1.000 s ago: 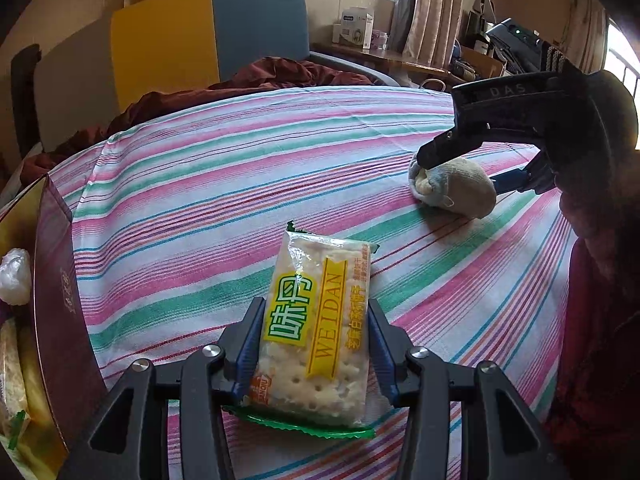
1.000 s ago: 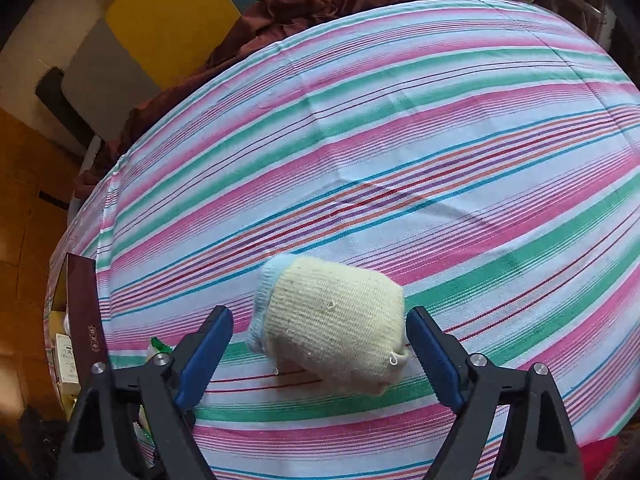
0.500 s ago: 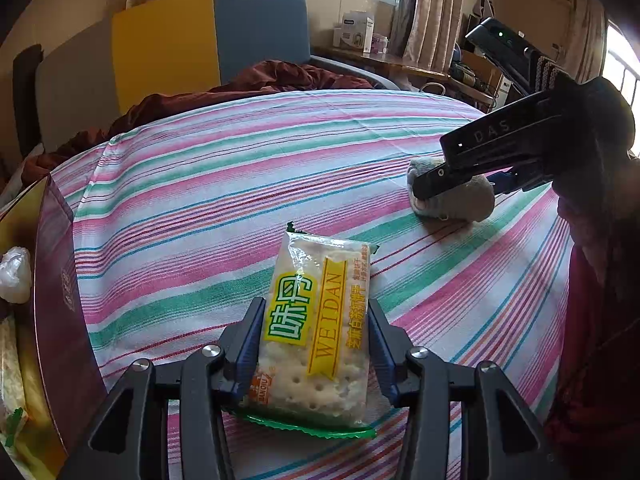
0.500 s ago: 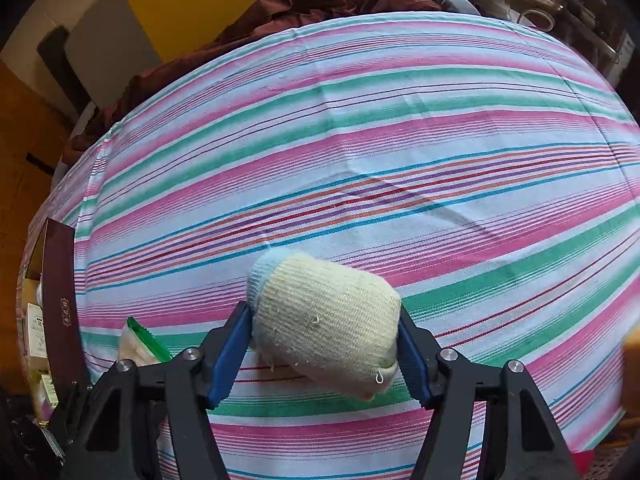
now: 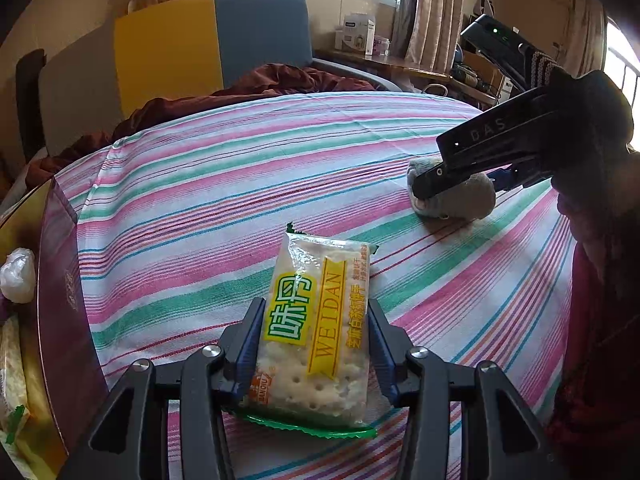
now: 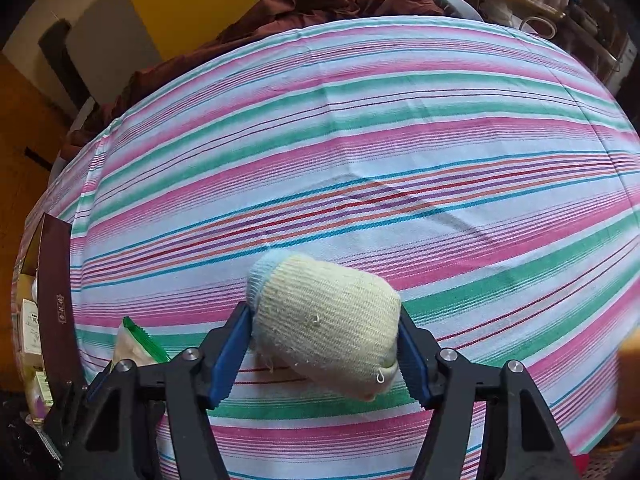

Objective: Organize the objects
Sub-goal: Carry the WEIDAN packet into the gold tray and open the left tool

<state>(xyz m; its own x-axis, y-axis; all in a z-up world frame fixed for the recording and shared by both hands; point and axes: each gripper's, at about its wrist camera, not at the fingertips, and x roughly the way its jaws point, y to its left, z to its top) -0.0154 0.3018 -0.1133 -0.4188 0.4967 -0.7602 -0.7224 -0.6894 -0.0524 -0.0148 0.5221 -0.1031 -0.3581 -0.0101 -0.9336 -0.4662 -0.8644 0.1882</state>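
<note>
We note a surface draped in a woven cotton cloth with pink, green, white and thin blue-red stripes (image 6: 360, 128); whether it covers a table or a bed we cannot tell.

Left tongs (image 5: 316, 344): blue ribbed pads clamp both long edges of a flat rectangular cracker packet (image 5: 316, 332). Its film is clear and glossy, with a yellow label band, green characters and a crimped green seal at each end; pale, dimpled square crackers show through. The packet's near end sits between the pads, its far end points away over the cloth.

Right tongs (image 6: 326, 344): pads press both sides of a rolled, rounded bundle of ribbed cream knit with a pale blue cuff (image 6: 328, 320), likely a balled sock; loose thread loops stand off its surface. In the left wrist view the bundle (image 5: 460, 200) sits low against the cloth, to the right of and beyond the packet.

At the left edge stands a dark maroon cardboard box (image 5: 60, 300) with a gold inner face, a crumpled white plastic wad (image 5: 16, 276) inside it.

Change against one second ago: the right tongs then stood wide with clear gaps beside the bundle; now they have closed onto it, and the tool body has rolled and tilted. The left tongs and packet are unchanged.
</note>
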